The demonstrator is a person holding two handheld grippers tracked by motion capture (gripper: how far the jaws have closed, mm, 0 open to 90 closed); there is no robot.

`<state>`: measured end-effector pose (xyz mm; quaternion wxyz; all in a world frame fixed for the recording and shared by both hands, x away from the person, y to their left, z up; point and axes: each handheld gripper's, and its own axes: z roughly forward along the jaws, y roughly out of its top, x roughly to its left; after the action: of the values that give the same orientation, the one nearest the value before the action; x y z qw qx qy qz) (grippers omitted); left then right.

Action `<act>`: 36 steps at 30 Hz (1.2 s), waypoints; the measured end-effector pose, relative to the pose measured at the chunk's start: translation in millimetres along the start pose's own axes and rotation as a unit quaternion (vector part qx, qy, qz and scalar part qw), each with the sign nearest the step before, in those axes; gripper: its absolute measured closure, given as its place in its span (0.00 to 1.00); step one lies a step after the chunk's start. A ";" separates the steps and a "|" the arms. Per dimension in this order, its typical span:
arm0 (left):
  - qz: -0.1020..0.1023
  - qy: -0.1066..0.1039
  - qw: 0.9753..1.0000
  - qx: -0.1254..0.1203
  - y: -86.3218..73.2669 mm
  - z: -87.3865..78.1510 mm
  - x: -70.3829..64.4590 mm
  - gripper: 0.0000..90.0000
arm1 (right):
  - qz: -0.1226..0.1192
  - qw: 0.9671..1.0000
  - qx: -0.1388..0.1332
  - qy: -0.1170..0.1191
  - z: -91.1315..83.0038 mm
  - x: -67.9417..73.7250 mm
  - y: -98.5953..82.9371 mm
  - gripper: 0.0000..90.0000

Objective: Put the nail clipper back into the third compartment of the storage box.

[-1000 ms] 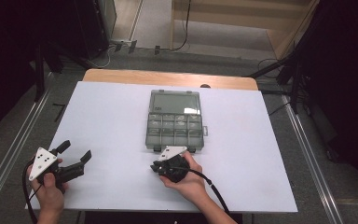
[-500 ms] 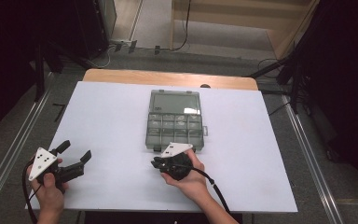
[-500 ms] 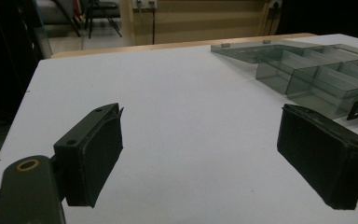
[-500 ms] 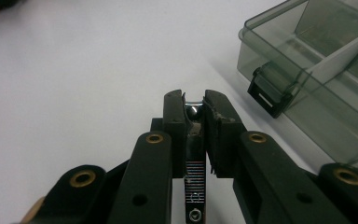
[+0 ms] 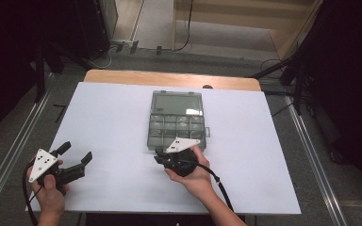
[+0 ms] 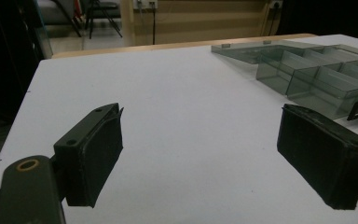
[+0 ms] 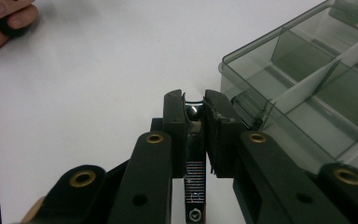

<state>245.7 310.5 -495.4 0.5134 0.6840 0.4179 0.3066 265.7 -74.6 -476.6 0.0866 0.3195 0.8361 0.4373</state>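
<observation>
A clear smoky compartment box [image 5: 176,120] lies open mid-table, its lid flat on the far side and its divided tray nearer me. My right gripper [image 5: 159,158] rests on the table at the tray's front left corner. In the right gripper view its jaws [image 7: 194,105] are shut on a small shiny metal piece [image 7: 194,110], right beside the box wall [image 7: 307,84]. My left gripper [image 5: 78,151] is held near the table's front left corner, jaws wide open [image 6: 205,140] with nothing between them, aimed towards the box [image 6: 317,74].
The white table top [image 5: 108,113] has a wooden strip [image 5: 169,77] along its far edge. Metal rails run along both sides of the table. The hand holding the left gripper [image 7: 4,18] is in the corner of the right gripper view.
The right gripper has edged slightly towards the box's front edge. The left gripper has stayed where it was.
</observation>
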 end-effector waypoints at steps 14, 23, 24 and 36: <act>-0.001 0.000 1.000 -0.002 0.0 0.1 0.0 0.16 | 0.002 1.000 -0.012 -0.006 -7.0 -7.5 8.8 0.90; -0.002 -0.001 1.000 -0.003 -0.1 0.1 0.2 0.16 | 0.009 1.000 -0.015 -0.009 -9.7 -11.5 14.0 0.90; -0.002 -0.001 1.000 -0.002 0.0 0.0 0.1 0.16 | 0.009 1.000 -0.015 -0.009 -9.7 -11.5 14.0 0.90; -0.002 -0.002 1.000 -0.002 -0.1 0.0 0.3 0.16 | 0.012 0.999 -0.025 -0.017 -15.0 -16.8 21.6 0.90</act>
<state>245.8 310.8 -495.5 0.5164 0.6824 0.4177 0.3053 282.3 -86.0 -452.9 0.1035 0.3344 0.8195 0.4538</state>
